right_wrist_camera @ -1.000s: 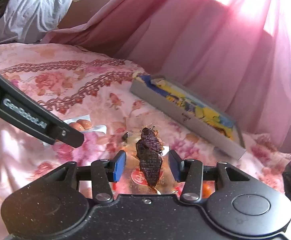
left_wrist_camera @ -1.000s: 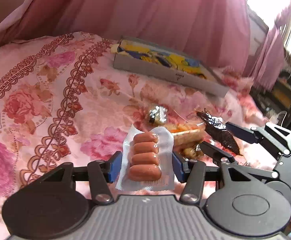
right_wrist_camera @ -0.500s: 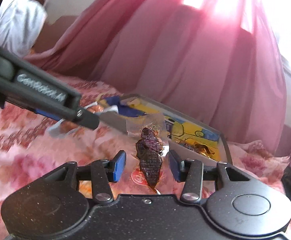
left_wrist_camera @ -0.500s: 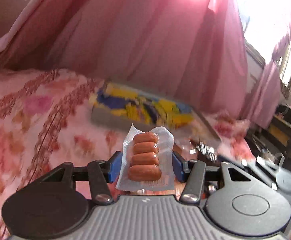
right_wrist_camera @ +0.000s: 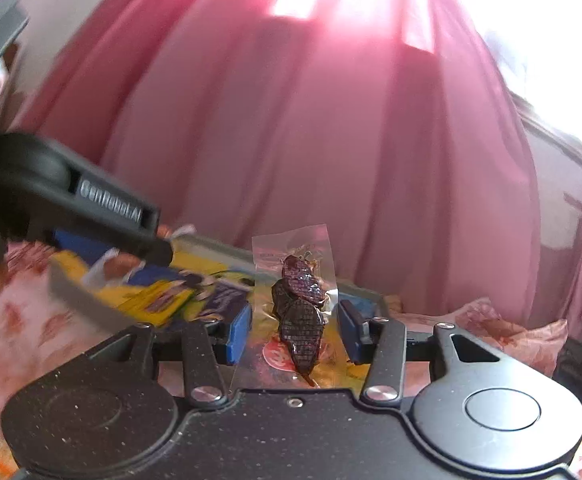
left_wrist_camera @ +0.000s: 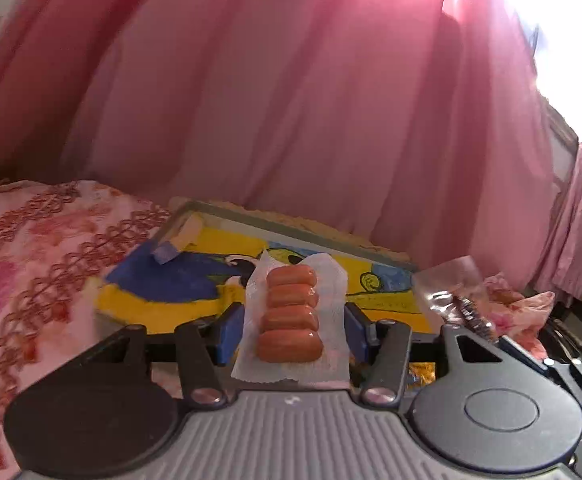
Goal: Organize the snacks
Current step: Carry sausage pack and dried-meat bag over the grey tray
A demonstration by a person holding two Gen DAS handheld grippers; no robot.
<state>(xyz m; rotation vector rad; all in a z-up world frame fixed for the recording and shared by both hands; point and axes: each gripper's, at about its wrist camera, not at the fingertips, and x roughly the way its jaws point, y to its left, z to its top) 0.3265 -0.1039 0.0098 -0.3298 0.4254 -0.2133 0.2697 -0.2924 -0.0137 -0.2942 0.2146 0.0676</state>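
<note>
Left gripper [left_wrist_camera: 291,332] clamps sausage pack [left_wrist_camera: 291,316], four sausages stacked, above yellow-blue tray [left_wrist_camera: 163,280] on floral bedspread [left_wrist_camera: 31,248]. Clear-wrapped dark snack [left_wrist_camera: 463,300] at right. Pink curtain [left_wrist_camera: 291,100] behind.

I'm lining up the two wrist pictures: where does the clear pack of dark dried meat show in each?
Left wrist: dark meat pack at the right edge, beside the sausage pack.
Right wrist: dark meat pack at centre, between the right gripper fingers.
Shared landmark: the yellow-and-blue tray.

Tray [left_wrist_camera: 291,236] on bedspread [left_wrist_camera: 31,248], curtain [left_wrist_camera: 291,100] behind
</note>
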